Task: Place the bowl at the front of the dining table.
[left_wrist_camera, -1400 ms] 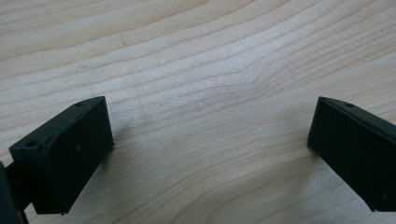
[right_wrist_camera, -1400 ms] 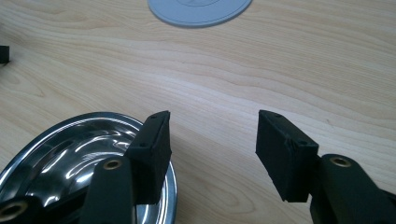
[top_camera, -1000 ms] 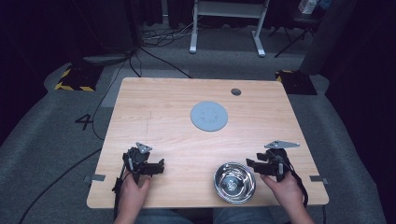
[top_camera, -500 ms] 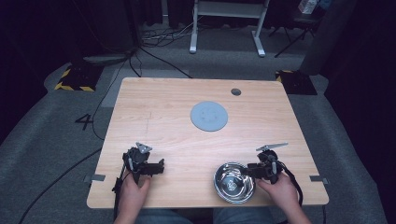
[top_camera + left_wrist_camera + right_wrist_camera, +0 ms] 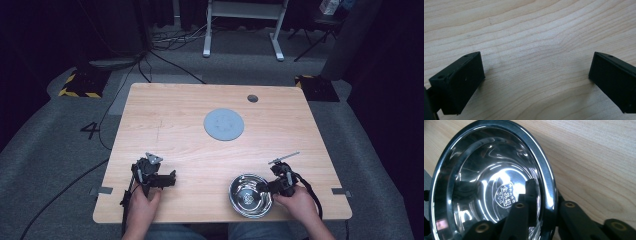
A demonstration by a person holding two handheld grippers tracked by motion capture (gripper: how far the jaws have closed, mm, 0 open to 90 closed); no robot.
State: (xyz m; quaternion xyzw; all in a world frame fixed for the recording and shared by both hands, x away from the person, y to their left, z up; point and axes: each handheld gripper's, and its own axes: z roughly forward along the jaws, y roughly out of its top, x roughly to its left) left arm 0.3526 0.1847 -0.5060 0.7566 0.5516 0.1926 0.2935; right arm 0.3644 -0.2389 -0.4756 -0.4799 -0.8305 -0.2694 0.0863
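Observation:
A shiny steel bowl [image 5: 248, 196] sits near the table's front edge, right of centre. My right gripper [image 5: 265, 189] is at the bowl's right rim. In the right gripper view one jaw is inside the bowl [image 5: 486, 182] and the other outside it. The right gripper [image 5: 550, 205] has just been closing and is now shut on the rim. My left gripper [image 5: 170, 179] rests at the front left of the table, pointing right. In the left gripper view the left gripper [image 5: 536, 80] is open wide over bare wood, with nothing between its jaws.
A flat grey round disc [image 5: 223, 124] lies on the wooden table [image 5: 165, 125] behind the centre. A small cable hole [image 5: 252, 98] sits near the far edge. Cables and a desk frame stand on the floor beyond the table.
The right hand has come down and in toward the bowl, and its jaws have closed on the bowl's right rim. The left hand and gripper have stayed put.

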